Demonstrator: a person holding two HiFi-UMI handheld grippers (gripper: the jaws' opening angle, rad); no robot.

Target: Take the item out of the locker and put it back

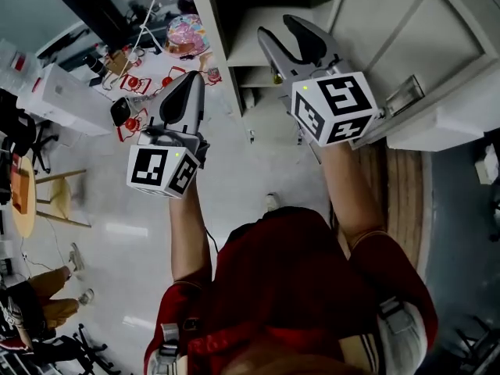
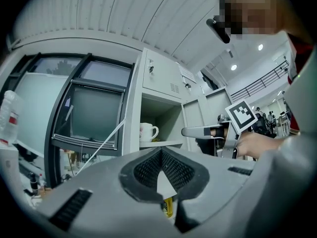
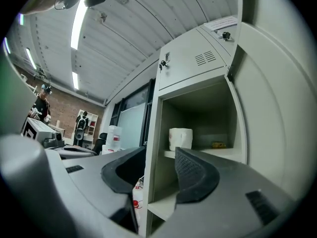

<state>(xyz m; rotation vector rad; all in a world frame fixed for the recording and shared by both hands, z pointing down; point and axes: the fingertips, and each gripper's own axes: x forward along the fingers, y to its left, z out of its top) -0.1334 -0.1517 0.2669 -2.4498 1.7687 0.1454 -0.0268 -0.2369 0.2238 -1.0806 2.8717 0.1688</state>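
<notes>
A white mug (image 2: 147,132) stands on the shelf of the open locker compartment (image 2: 159,118); it is the pale mug (image 3: 181,139) in the right gripper view, with a small yellow thing (image 3: 218,144) beside it. My right gripper (image 3: 158,170) is open and empty, level with the shelf and short of the mug. In the head view the right gripper (image 1: 286,39) reaches toward the locker (image 1: 312,10). My left gripper (image 1: 186,92) hangs back to the left of the locker, shut with nothing in it; in its own view the left gripper (image 2: 161,157) has its pads together.
The locker door (image 3: 277,113) swings open at the right. Left of the locker are a dark window (image 2: 94,113) and a cluttered table with bottles and a colourful round object (image 1: 186,33). A wooden stool (image 1: 47,201) and a seated person (image 1: 39,291) are on the floor at left.
</notes>
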